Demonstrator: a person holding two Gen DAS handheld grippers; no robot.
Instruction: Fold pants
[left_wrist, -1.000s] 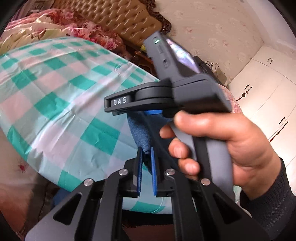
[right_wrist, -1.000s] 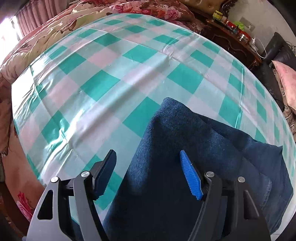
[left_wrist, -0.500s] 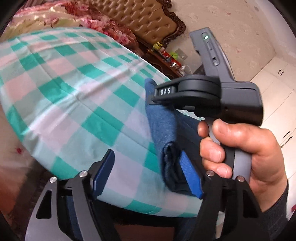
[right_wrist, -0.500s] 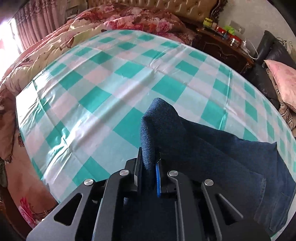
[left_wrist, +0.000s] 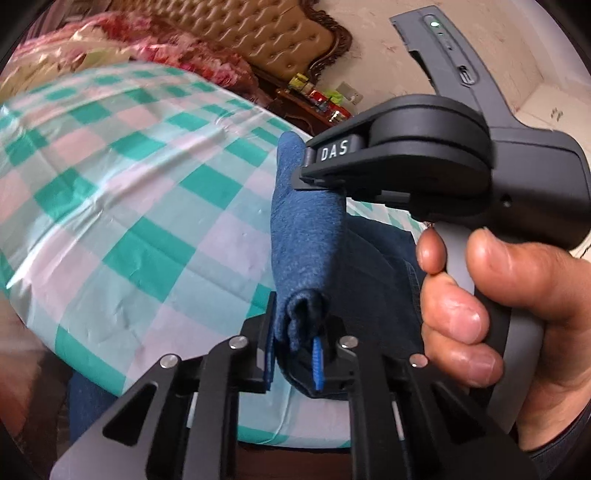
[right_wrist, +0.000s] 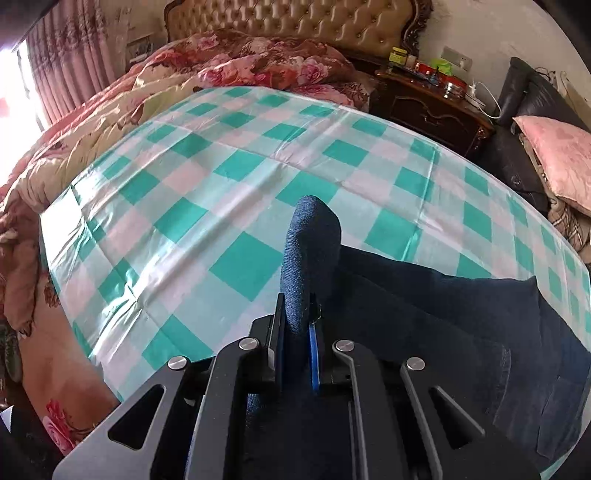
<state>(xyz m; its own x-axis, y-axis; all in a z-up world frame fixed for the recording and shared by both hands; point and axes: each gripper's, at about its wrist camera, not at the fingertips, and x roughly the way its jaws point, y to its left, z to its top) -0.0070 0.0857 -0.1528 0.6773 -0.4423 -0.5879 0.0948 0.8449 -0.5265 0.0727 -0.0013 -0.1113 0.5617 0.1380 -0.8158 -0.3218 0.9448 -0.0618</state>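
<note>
Dark blue denim pants (right_wrist: 424, 314) lie on a table under a green, pink and white checked cloth (right_wrist: 221, 184). Their left edge is pulled up into a ridge (right_wrist: 310, 236). My right gripper (right_wrist: 297, 325) is shut on that ridge. In the left wrist view the same pants (left_wrist: 306, 236) run away from me, and my left gripper (left_wrist: 293, 332) has the bunched near end of the fold between its blue pads; its jaws are closing and press on the cloth. A hand (left_wrist: 498, 295) holding the right gripper's handle fills the right of that view and hides the pants behind it.
A bed with a floral quilt (right_wrist: 240, 62) and a tufted headboard (right_wrist: 295, 22) stands behind the table. A dark nightstand (right_wrist: 428, 99) with several small items and a pink pillow (right_wrist: 554, 155) on a black seat are at the back right. The table's front edge (left_wrist: 258, 435) is just under my left gripper.
My left gripper opened wide, moved onto the near end of the fold and closed on it. The right gripper shut on the pants' left edge and lifted it into a ridge.
</note>
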